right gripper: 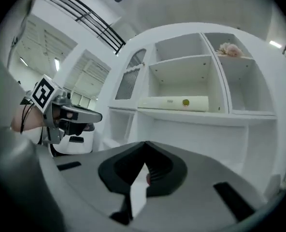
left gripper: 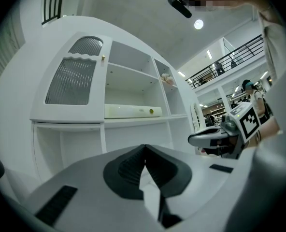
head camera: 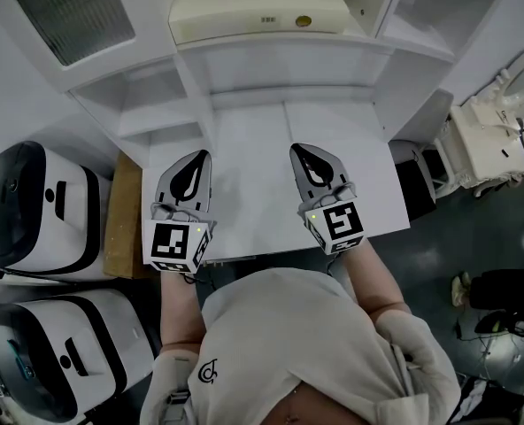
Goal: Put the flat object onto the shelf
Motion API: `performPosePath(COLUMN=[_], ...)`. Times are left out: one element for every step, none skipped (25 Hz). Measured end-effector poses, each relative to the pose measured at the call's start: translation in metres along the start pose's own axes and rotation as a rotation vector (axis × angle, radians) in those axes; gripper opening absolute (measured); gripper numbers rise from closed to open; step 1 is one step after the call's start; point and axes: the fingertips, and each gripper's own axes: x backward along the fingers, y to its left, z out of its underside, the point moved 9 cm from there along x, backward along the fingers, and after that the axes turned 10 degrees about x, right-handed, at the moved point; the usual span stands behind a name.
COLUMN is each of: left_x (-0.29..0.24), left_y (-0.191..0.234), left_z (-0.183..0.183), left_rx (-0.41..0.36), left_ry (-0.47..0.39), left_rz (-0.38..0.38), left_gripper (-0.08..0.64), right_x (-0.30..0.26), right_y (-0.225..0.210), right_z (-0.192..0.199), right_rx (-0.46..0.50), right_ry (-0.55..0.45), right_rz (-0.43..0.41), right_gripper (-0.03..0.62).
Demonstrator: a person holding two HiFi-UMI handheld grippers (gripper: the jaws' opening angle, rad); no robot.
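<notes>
both tools are clenched with nothing between the jaws: the left tool [head camera: 197, 162] and right tool [head camera: 302, 155] hover side by side over the bare white bench [head camera: 253, 215], low in the centre of the head view, tips toward the cabinet [head camera: 103, 87]. the flat object [head camera: 258, 14], a long cream slab with a gold dot, lies flat on the shelf [head camera: 280, 56] at the top centre of that frame, well apart from both tools. by this the placing looks done, so the step in hand is likely just to hold off. to do that well, keep the jaws shut and the tools low over the bench, clear of the shelf's front edge, so nothing knocks the slab. if it needs squaring, a light push with one closed tip on its near edge would do, not a fresh grasp. counted: two tools, one flat object, one cabinet of several open compartments, one ribbed door [left gripper: 70, 81], one pink flower [right gripper: 230, 49] in the upper right compartment, and two black-and-white machines [head camera: 32, 206] at the left edge.
</notes>
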Motion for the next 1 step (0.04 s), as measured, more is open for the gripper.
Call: performPosePath(left_x=[-0.0009], left_y=[-0.0002], left_z=[0.0004], left_rx=[0.002], left_ry=[0.001], left_rz=[0.000], left_gripper=[0.014], right_x=[-0.0005], right_y=[-0.0004], right_z=[0.0003], right_rx=[-0.005], right_ry=[-0.002], right_rz=[-0.005], right_gripper=[0.005])
